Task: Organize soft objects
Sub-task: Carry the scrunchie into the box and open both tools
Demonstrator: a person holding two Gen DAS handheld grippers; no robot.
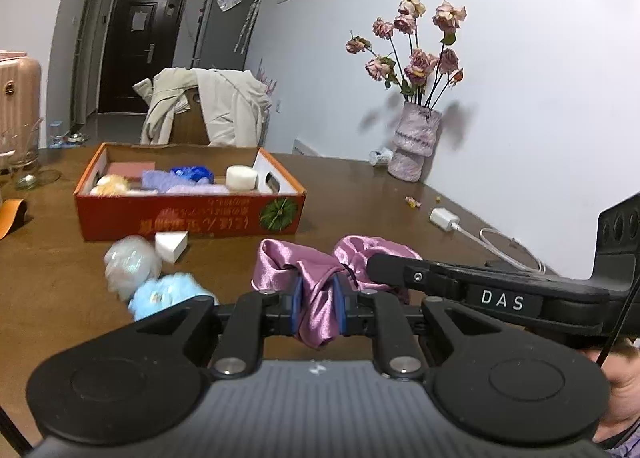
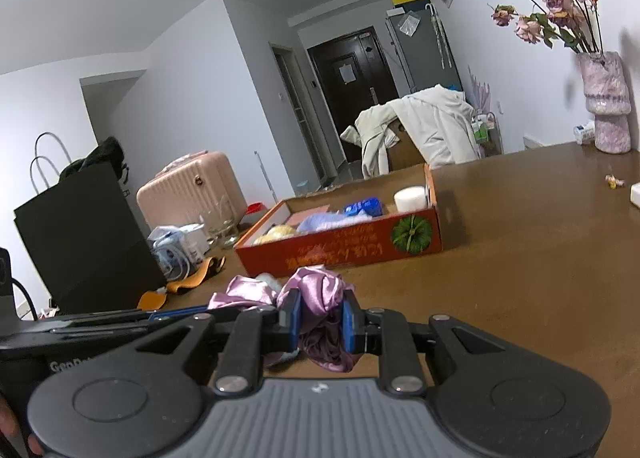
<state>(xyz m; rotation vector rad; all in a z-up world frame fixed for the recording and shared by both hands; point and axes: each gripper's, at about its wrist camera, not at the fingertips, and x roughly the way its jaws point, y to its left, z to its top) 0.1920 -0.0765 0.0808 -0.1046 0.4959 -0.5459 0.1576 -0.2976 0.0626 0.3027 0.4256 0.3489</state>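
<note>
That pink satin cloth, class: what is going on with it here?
A person holds a claw in each hand, and both are shut on the pink satin cloth: the left claw and the right claw. It hangs between them above the brown table, short of the orange box that already holds soft items.

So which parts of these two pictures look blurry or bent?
Left wrist view: the pale ball and blue fluffy toy are smeared, while the box stays sharp. Right wrist view: mostly sharp, but walls bow toward the edges and corners go dark.
</note>
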